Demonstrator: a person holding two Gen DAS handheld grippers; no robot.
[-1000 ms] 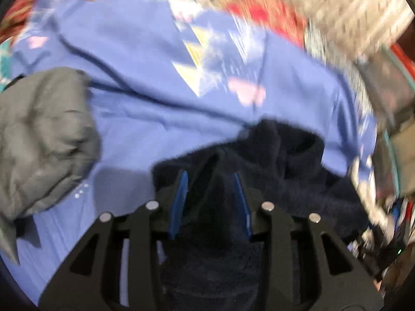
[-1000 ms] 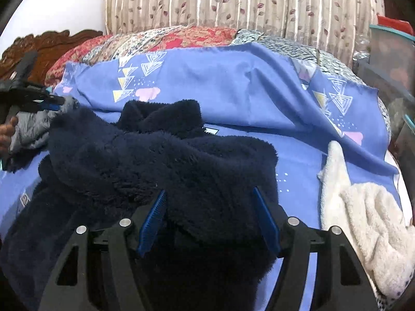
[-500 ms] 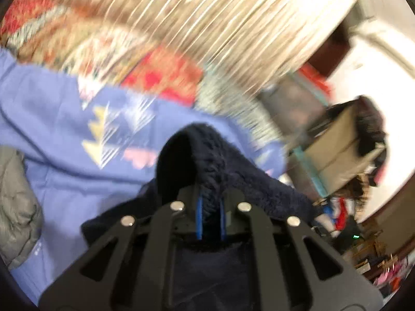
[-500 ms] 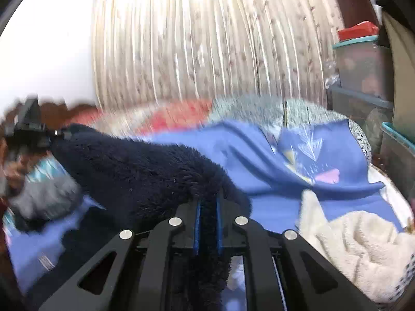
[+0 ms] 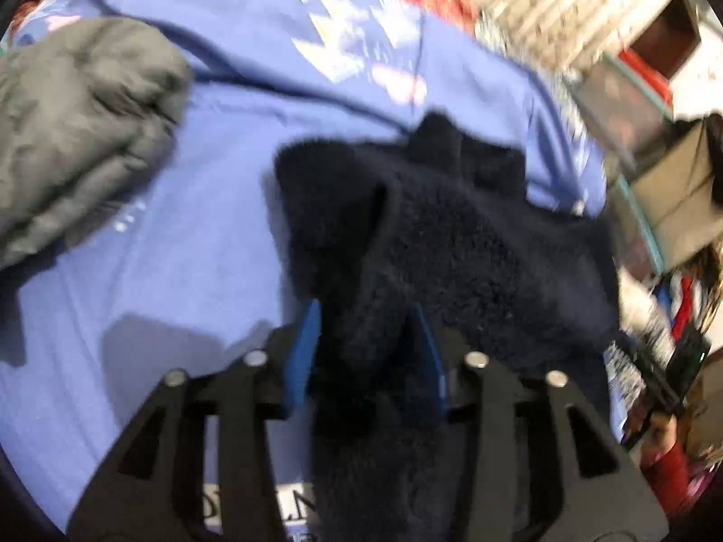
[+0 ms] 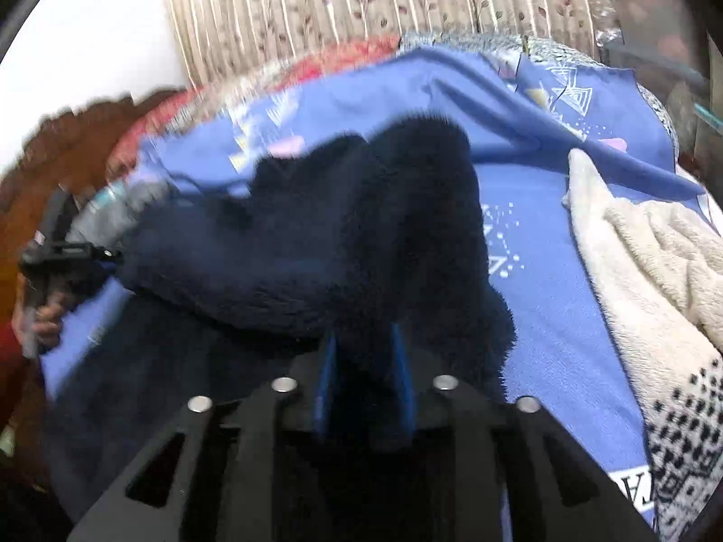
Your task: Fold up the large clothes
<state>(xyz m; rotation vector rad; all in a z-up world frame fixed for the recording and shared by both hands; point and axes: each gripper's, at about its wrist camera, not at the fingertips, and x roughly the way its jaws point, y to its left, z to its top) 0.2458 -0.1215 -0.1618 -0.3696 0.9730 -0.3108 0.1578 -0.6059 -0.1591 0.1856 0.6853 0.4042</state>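
Note:
A dark navy fleece garment (image 5: 452, 244) lies bunched on the blue bedsheet (image 5: 180, 235). My left gripper (image 5: 368, 316) has its blue pads apart with a fold of the fleece between them. In the right wrist view the same fleece (image 6: 325, 235) spreads across the sheet (image 6: 556, 298). My right gripper (image 6: 361, 352) has its pads partly apart around a thick fold of fleece. The left gripper (image 6: 58, 253) shows at the far left of the right wrist view, at the garment's other end.
A grey puffy jacket (image 5: 77, 126) lies left on the bed. A cream fleece garment (image 6: 646, 271) with a dark patterned edge lies at the right. Striped curtain (image 6: 361, 0) and patterned pillows stand behind. Storage boxes (image 5: 632, 104) stand beyond the bed's far side.
Both grippers were shut tight on the raised fleece half a second ago. Now both have come down toward the bed and their pads have spread apart around the fleece.

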